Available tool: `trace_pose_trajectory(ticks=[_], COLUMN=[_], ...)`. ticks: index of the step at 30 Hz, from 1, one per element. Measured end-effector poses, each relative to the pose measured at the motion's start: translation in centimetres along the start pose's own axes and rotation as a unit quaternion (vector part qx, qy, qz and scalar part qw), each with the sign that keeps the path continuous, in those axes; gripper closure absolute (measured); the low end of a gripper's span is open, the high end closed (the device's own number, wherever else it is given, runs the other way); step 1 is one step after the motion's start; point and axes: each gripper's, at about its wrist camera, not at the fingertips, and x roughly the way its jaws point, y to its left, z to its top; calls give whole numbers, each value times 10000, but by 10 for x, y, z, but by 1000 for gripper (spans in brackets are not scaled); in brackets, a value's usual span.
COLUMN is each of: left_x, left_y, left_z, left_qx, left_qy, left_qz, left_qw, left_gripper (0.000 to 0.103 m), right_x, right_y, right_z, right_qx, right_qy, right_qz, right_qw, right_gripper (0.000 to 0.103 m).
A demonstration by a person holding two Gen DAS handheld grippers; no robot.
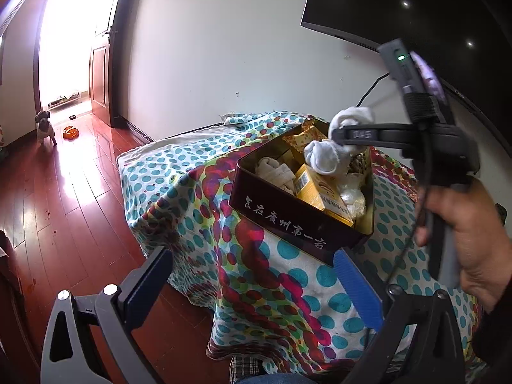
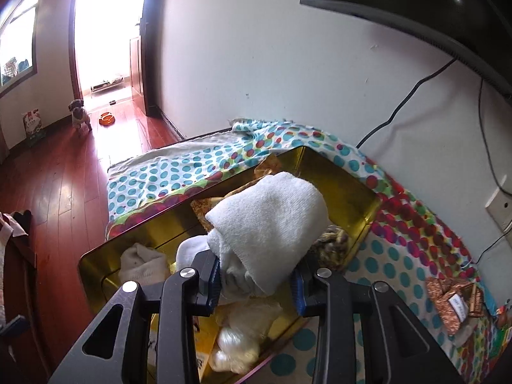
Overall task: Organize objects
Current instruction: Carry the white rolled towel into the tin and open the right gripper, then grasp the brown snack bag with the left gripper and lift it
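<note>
Although both cameras cover the tin (image 1: pixel 288 224), much of its contents is masked: in the right wrist view the white sock (image 2: pixel 268 224) fills the middle and hides what lies under it, and the near corner of the tin is cut off by the tool's black frame. The right gripper (image 2: pixel 256 283) has its blue pads pinching that rolled, fleecy white sock, which hangs over the tin's gold interior; seen from the left wrist, the same sock (image 1: pixel 323 156) bulges on both sides of the closed jaws. The person's hand (image 1: pixel 473 240) on the handle is blurred and partly out of frame.

The left gripper (image 1: pixel 252 291) stands spread, with nothing between its fingers, over the near edge of the spotted cloth (image 1: pixel 198 172). One finger shows a ribbed blue pad (image 1: pixel 358 291); the other pad is seen only from behind.

The tin is rectangular, dark maroon outside with pale lettering. Inside, countable items are one cream rolled sock (image 1: pixel 276 172), one yellow carton (image 1: pixel 316 192), one clear crinkled plastic bag (image 1: pixel 353 198) and a gold wrapper (image 1: pixel 304 140); a mottled knitted item (image 2: pixel 329 246) is hard to identify.

One brown foil packet (image 2: pixel 451 300) lies on the cloth at the far right. One small dog (image 2: pixel 80 116) stands near one orange bowl (image 2: pixel 107 118) on the glossy wooden floor.
</note>
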Motion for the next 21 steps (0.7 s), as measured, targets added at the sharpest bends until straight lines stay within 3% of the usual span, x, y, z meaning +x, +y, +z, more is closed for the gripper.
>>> trace_pose_trajectory(ticks=[3, 9, 13, 17, 18, 19, 21], left_x=[4, 9, 10, 10, 10, 10, 9], left_y=[1, 3, 2, -2, -4, -5, -8], left_z=[0, 0, 0, -1, -1, -2, -3], left_qx=[-25, -72, -73, 14, 51, 84, 147], left_qy=[83, 170, 217, 198, 195, 187, 175], left_qz=[0, -27, -59, -28, -25, -17, -25], left_qw=[10000, 9998, 9997, 9998, 9998, 9998, 9997], left_gripper=[0, 0, 0, 0, 0, 0, 0], right_x=[17, 50, 58, 32, 25, 11, -13], right_y=[-4, -8, -7, -2, -4, -11, -24], right_z=[1, 13, 16, 12, 12, 12, 9], right_qx=[201, 327, 276, 50, 101, 255, 492], right_qy=[121, 446, 596, 190, 73, -133, -509], right_qz=[153, -16, 7, -238, -270, -260, -135], right_qw=[9996, 9985, 9978, 9995, 9996, 9992, 9974], right_gripper=[69, 66, 57, 55, 44, 23, 7])
